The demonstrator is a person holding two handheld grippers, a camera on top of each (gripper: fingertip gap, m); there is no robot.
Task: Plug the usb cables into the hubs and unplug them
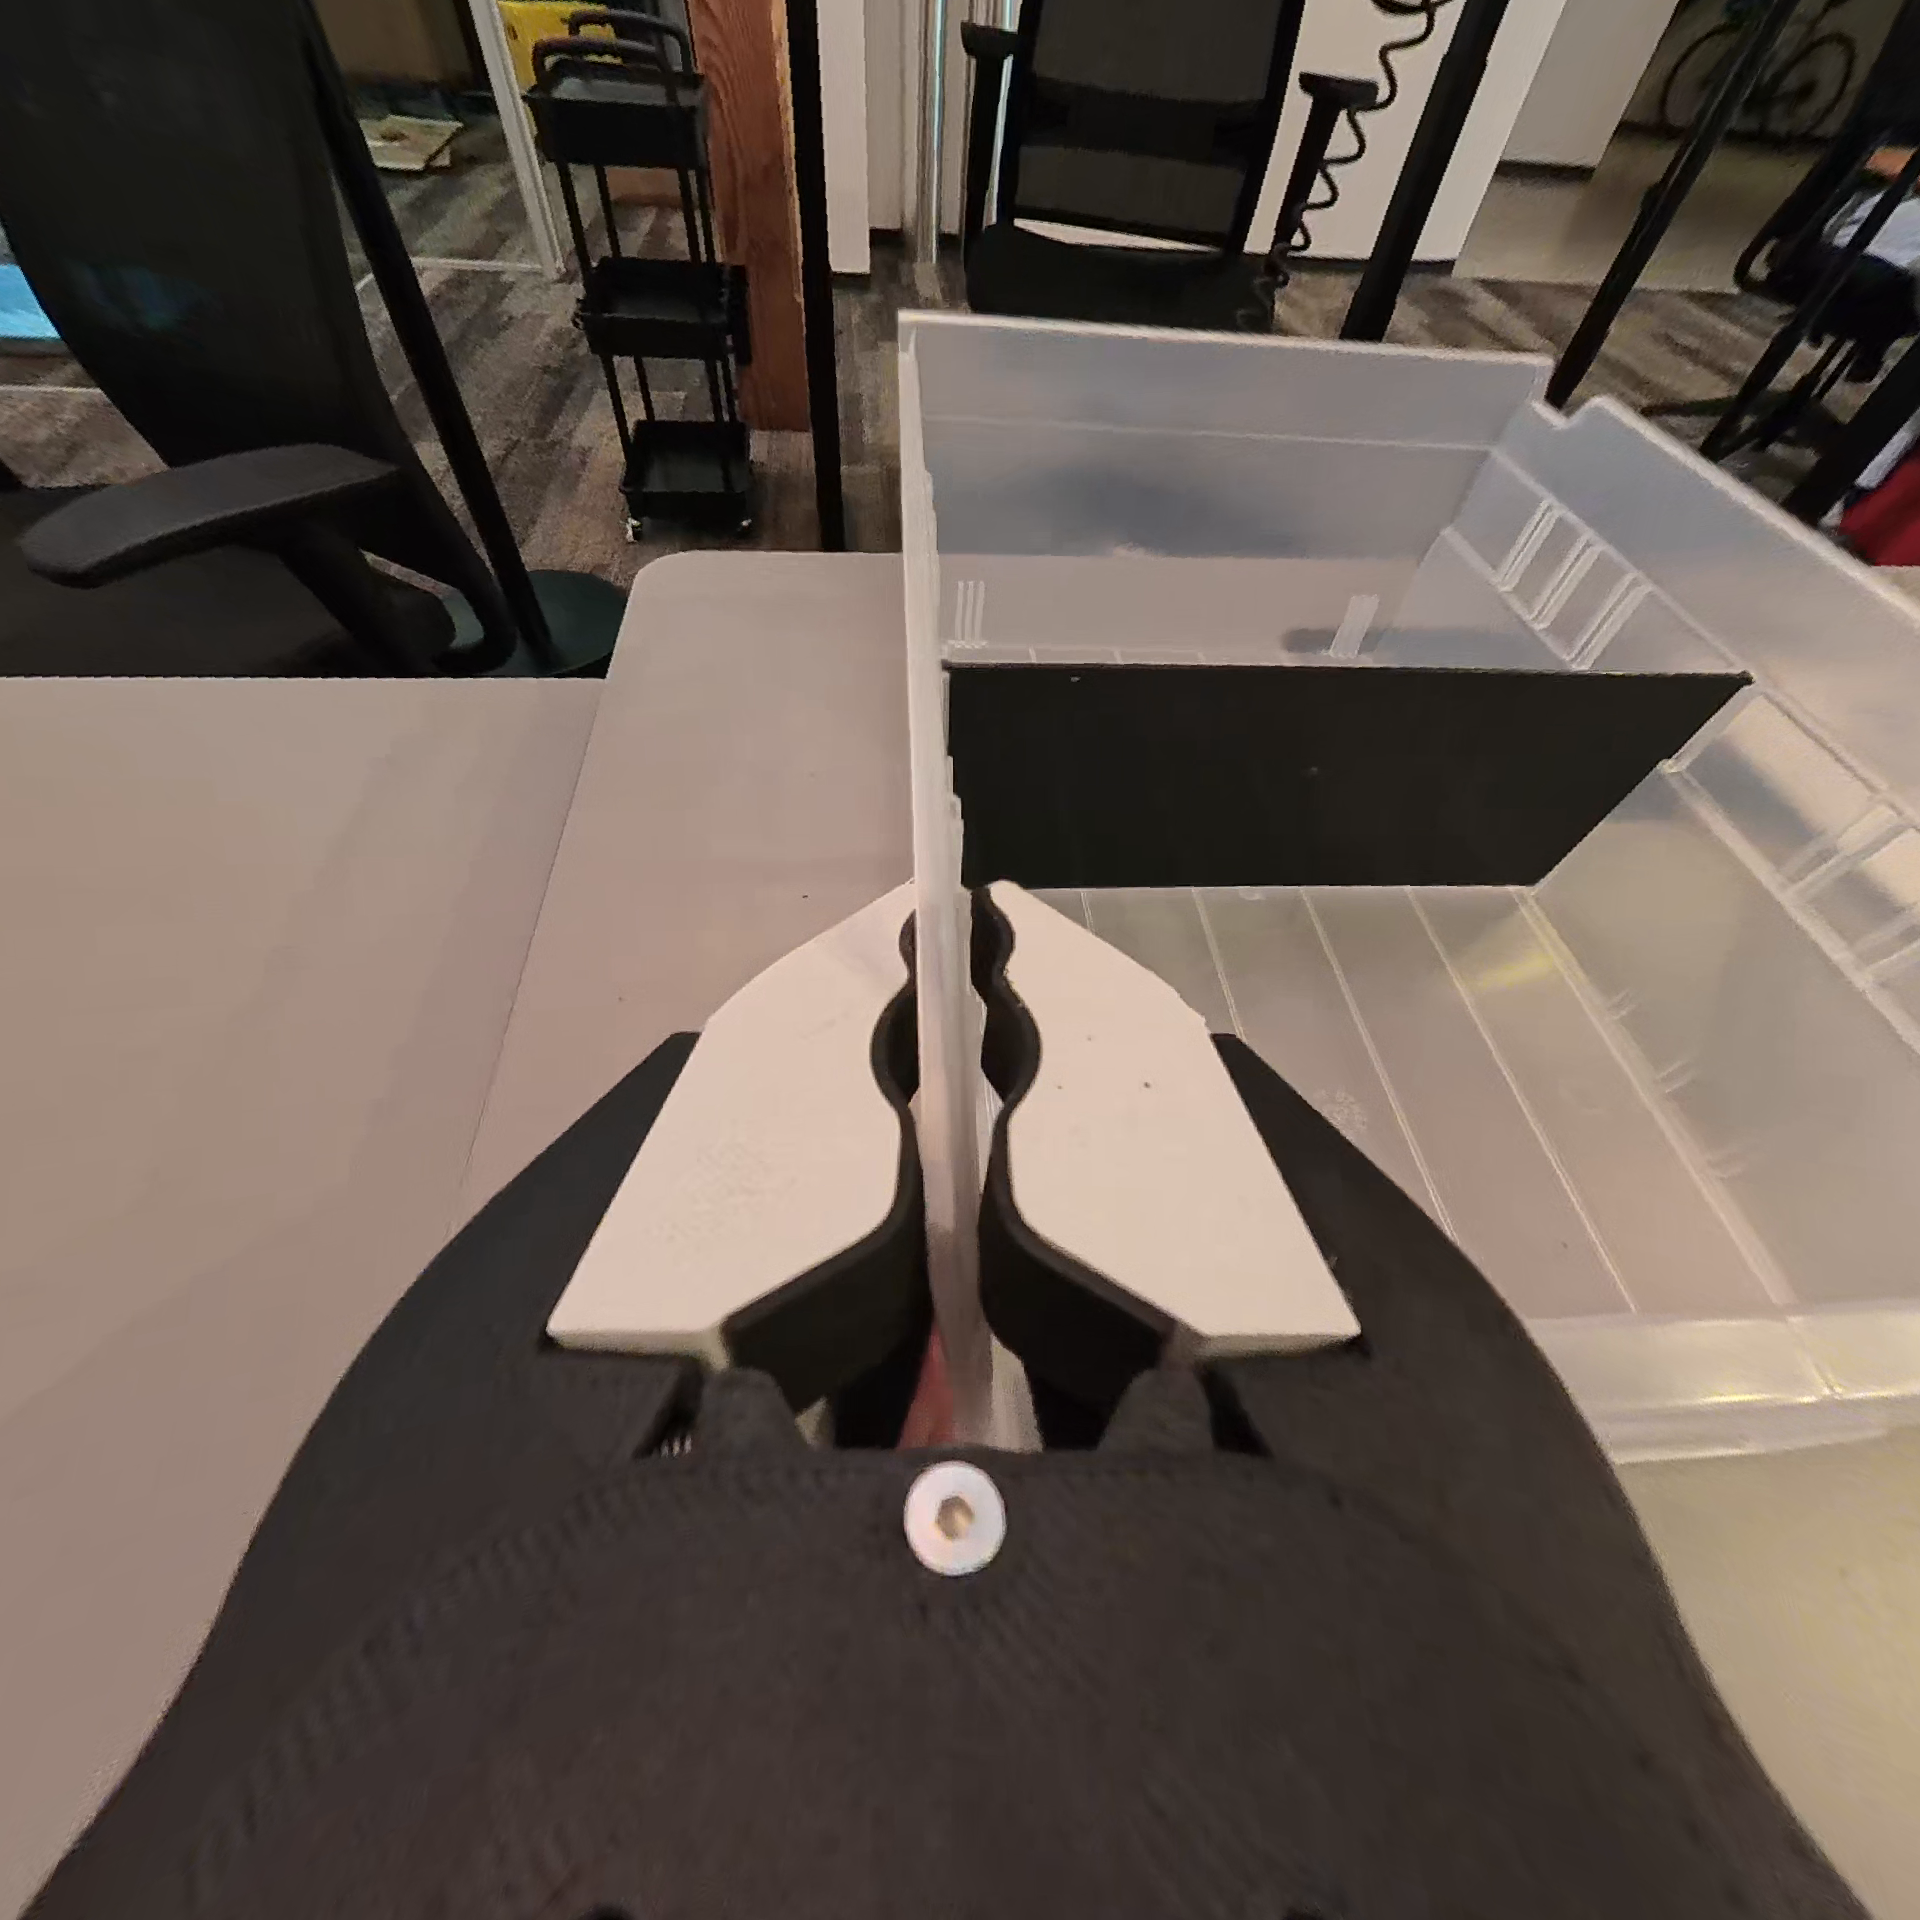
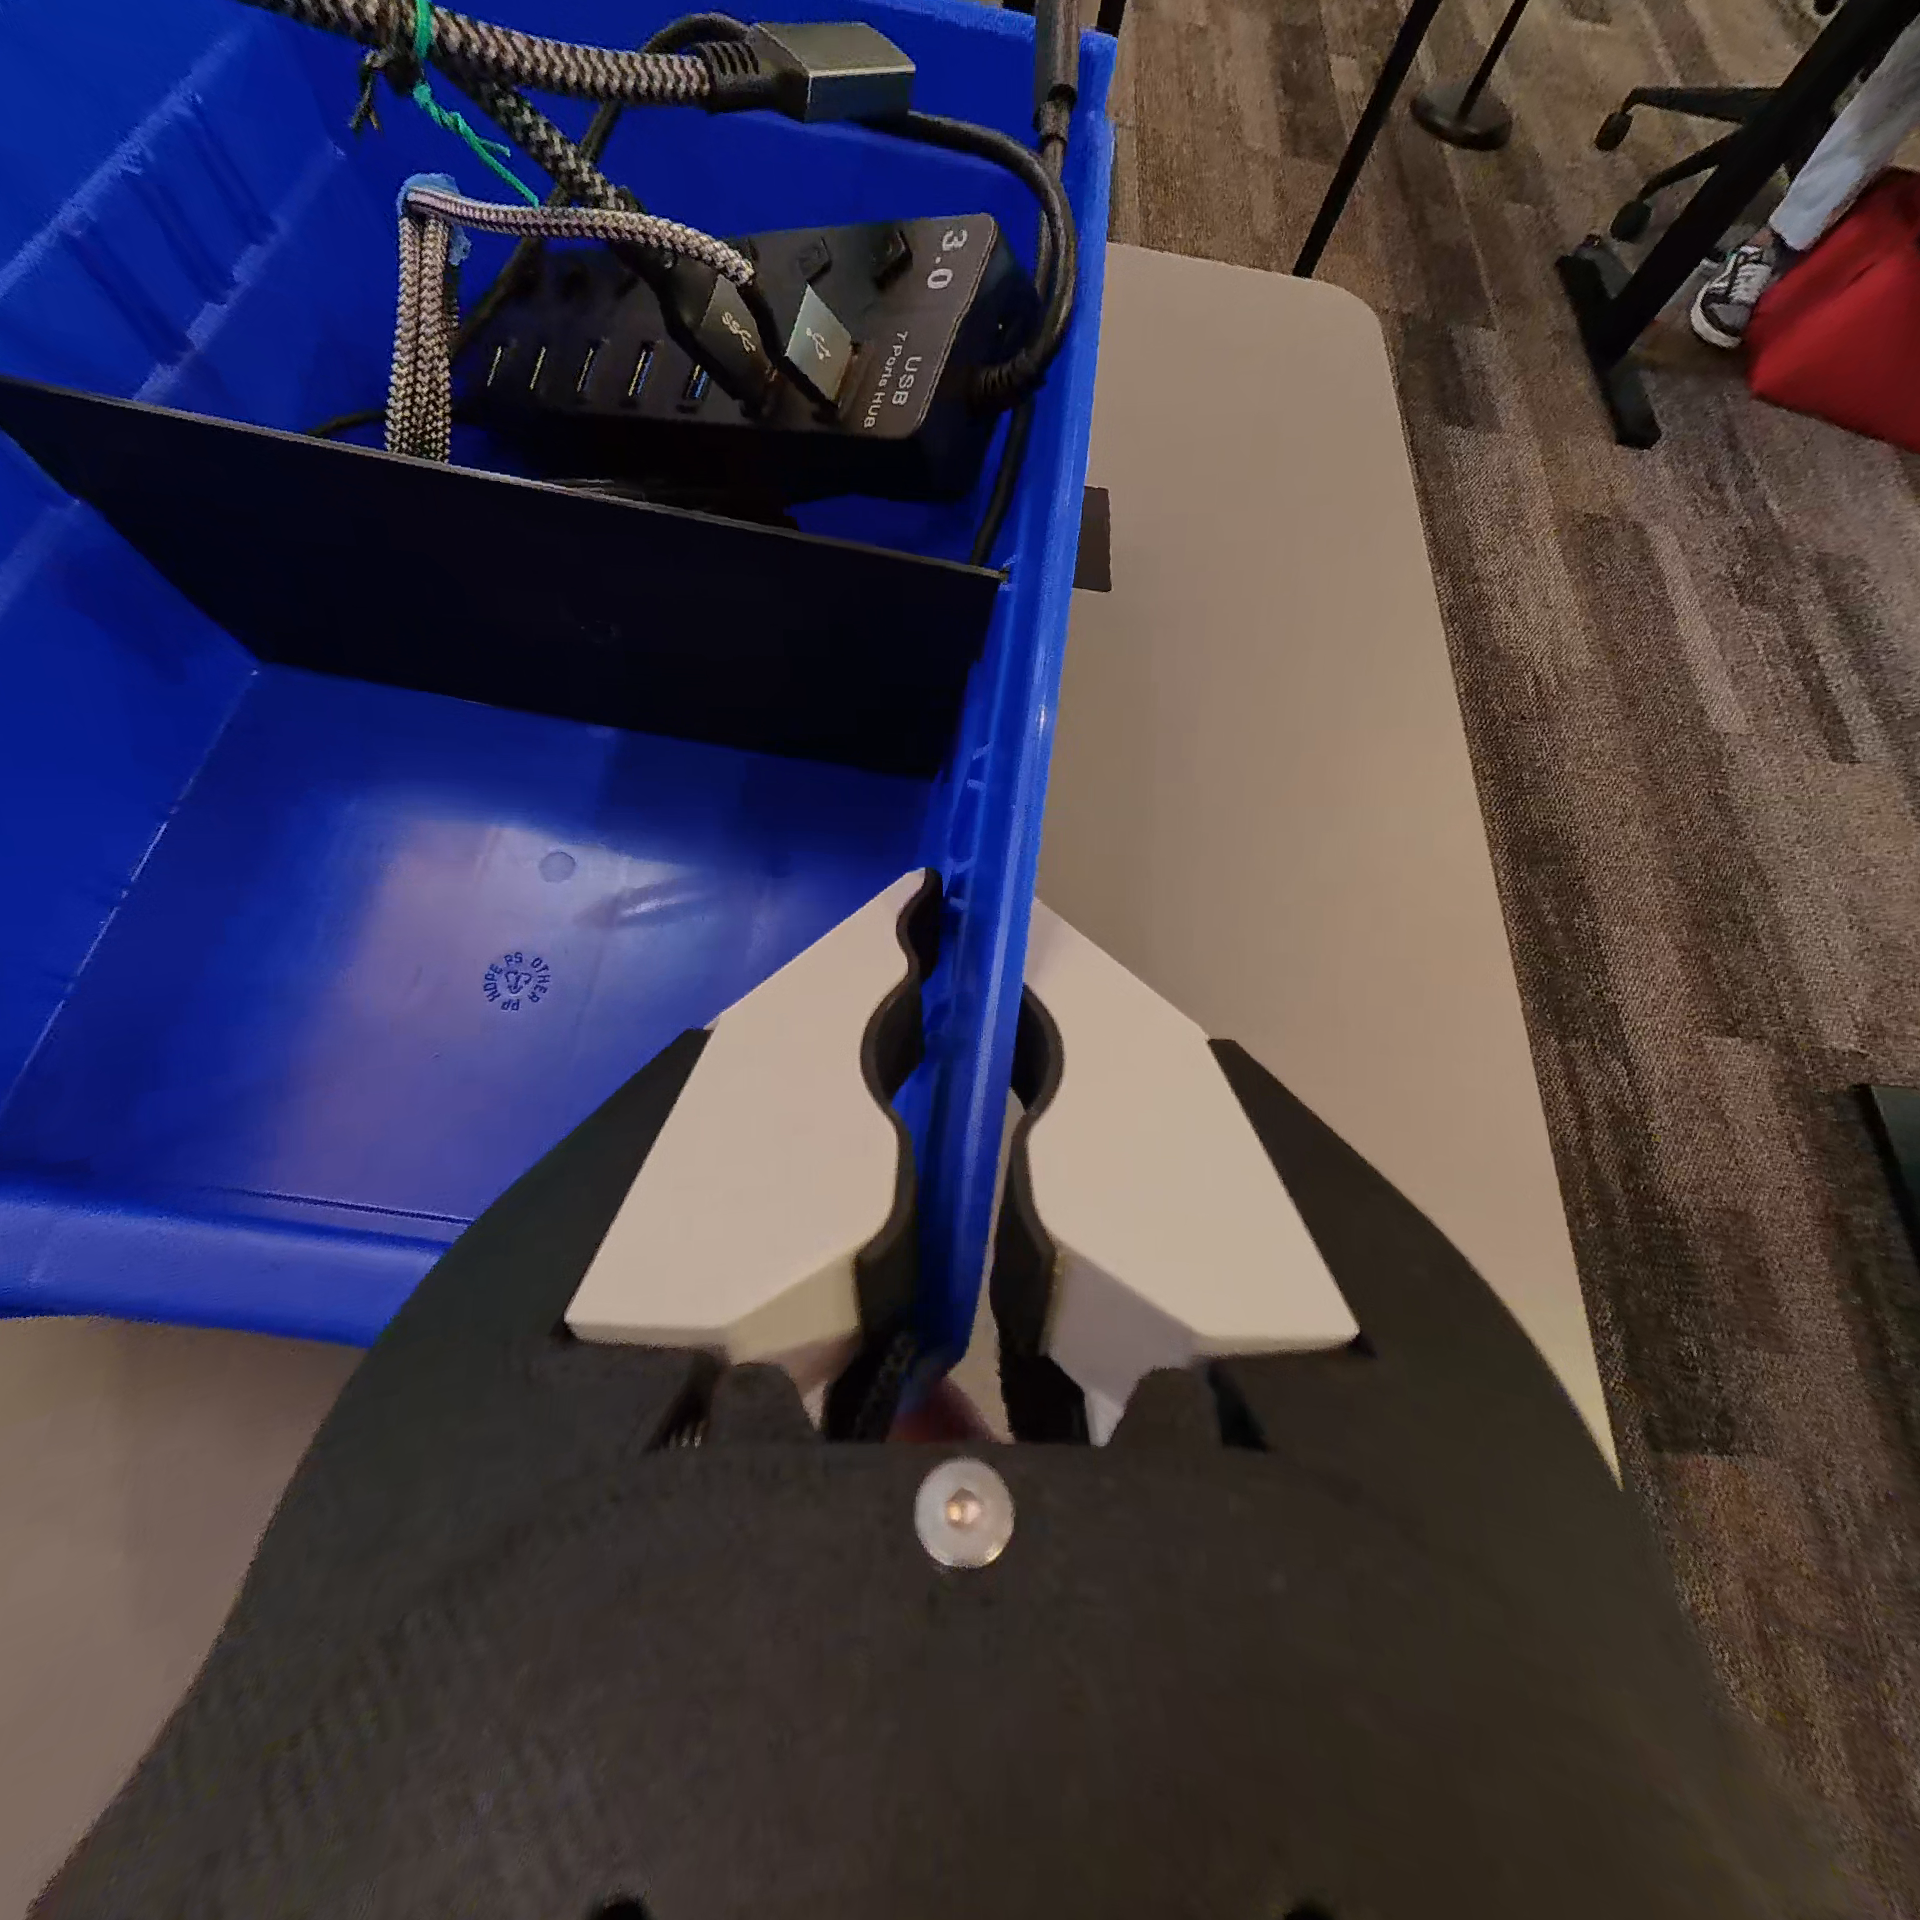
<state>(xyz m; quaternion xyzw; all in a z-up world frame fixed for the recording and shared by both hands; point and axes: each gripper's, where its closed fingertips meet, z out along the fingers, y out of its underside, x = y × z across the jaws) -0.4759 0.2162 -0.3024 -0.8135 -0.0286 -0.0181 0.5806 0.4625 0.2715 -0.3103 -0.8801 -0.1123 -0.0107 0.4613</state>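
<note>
My left gripper [image 1: 951, 914] is shut on the left wall of a clear plastic bin [image 1: 1351, 1091], one finger inside and one outside. The bin has a black divider [image 1: 1299, 774] across its middle and holds nothing I can see. My right gripper [image 2: 977, 914] is shut on the right wall of a blue bin [image 2: 364, 935]. Behind that bin's black divider [image 2: 520, 592] lies a black USB hub [image 2: 748, 353] with two cable plugs [image 2: 779, 343] in its ports. Braided grey cables [image 2: 499, 135] and a loose metal connector [image 2: 842, 68] hang over the far compartment.
Both bins stand on a pale grey table [image 1: 260, 1039]; its right edge [image 2: 1455, 831] is close to the blue bin. Office chairs [image 1: 208, 364], a black trolley [image 1: 675, 312] and black stand legs [image 2: 1610, 260] are on the carpet beyond. A shoe [image 2: 1730, 291] shows far right. My right fingertips sit around 95 cm from my left ones.
</note>
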